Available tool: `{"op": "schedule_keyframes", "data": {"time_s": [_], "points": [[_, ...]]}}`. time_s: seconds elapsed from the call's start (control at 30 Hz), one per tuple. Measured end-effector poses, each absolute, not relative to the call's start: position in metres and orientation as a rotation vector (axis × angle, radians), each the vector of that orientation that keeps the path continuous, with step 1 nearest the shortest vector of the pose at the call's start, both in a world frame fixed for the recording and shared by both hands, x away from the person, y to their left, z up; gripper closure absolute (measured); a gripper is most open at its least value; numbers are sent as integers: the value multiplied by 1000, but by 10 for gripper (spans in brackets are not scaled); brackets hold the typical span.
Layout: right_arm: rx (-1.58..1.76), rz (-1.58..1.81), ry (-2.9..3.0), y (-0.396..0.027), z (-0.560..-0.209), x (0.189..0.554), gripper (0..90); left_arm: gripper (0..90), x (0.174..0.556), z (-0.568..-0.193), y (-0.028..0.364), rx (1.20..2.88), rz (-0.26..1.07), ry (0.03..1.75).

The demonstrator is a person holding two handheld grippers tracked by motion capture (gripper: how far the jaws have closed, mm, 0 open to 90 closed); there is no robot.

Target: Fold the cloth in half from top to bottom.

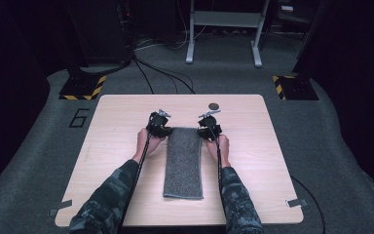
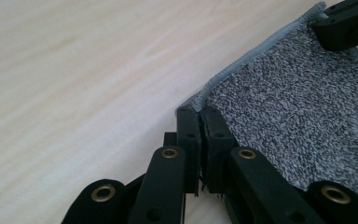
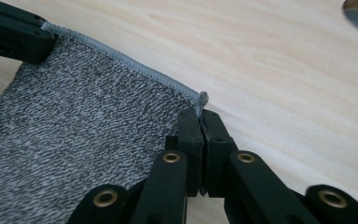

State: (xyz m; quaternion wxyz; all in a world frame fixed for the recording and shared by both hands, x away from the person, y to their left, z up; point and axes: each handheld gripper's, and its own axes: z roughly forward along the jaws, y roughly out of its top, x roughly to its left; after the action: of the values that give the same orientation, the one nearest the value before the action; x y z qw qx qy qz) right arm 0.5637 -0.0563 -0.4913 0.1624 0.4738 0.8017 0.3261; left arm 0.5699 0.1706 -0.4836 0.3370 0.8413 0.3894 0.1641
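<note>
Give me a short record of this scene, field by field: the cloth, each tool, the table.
cloth: grey towel, folded long, flat on the table
left tool: shut on the towel's far left corner
right tool: shut on the towel's far right corner
table: light wood, dark round spot near the far edge

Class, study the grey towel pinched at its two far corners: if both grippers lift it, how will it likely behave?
The towel will probably sag and hang limp, since it lies flat as soft knit cloth. It likely feels light, being thin. The left gripper and right gripper clamp only corner hems, so a slip seems possible.
</note>
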Motion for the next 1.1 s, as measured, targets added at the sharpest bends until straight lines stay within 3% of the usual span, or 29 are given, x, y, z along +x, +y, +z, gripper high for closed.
{"op": "schedule_keyframes", "data": {"time_s": [0.83, 1.1], "points": [[1219, 1054, 2152, -58, -404, 569, 885, 874, 575, -404, 175, 2084, 598, 948], [1163, 1089, 2122, -63, -396, 560, 885, 874, 564, -392, 175, 2040, 600, 910]]}}
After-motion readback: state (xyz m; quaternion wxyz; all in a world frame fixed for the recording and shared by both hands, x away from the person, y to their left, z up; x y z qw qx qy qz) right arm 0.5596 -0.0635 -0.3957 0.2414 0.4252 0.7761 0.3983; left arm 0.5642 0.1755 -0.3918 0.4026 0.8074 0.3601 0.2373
